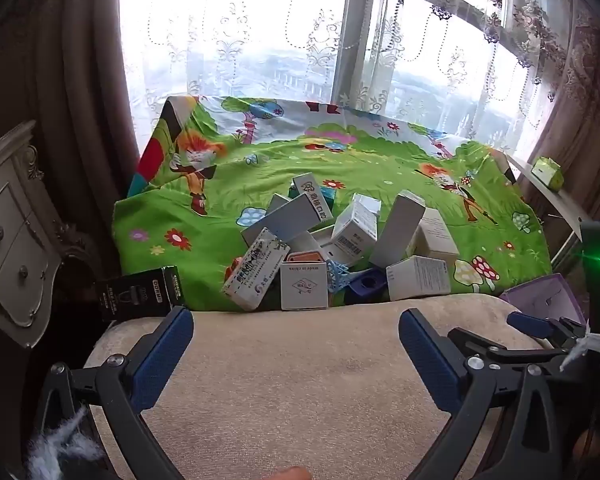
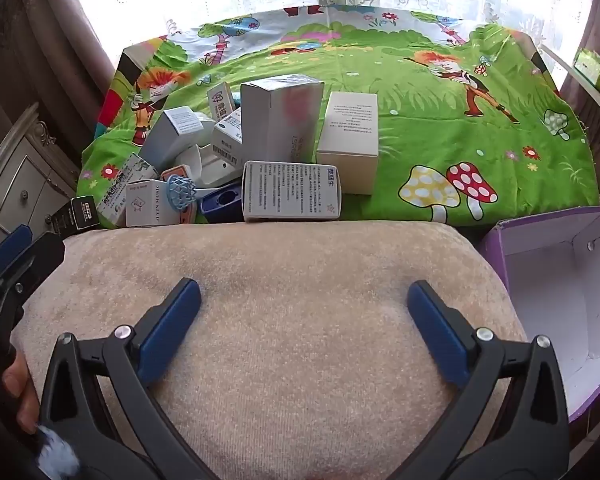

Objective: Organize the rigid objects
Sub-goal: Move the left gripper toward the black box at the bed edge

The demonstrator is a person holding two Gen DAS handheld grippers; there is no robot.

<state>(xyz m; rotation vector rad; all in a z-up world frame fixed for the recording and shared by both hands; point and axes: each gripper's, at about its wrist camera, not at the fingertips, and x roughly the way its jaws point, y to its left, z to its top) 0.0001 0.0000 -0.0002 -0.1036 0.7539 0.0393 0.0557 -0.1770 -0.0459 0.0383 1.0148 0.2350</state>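
Both your grippers hang over the beige cushion [image 2: 260,300] with fingers spread wide and nothing between them — the left gripper [image 1: 296,344] and the right gripper [image 2: 304,316] are well short of the boxes. The pile of boxes [image 1: 332,244] sits just past the cushion's far edge on the green cloth [image 1: 380,168], leaning on one another, with a blue mesh piece [image 2: 182,193] and a dark blue part [image 2: 222,200] wedged at the front.

Judging from the layout, the purple bin [image 2: 560,288] on your right is the likely destination. Start with a loose outer box, such as the flat one [image 2: 292,190] at the front edge; grip it across its narrow sides and lift straight up so the leaning stack behind doesn't topple.

The right view shows the bin's open, bare inside; the left view catches only its corner. The left view alone shows clearly the black box [image 1: 140,292] at the cloth's left edge.
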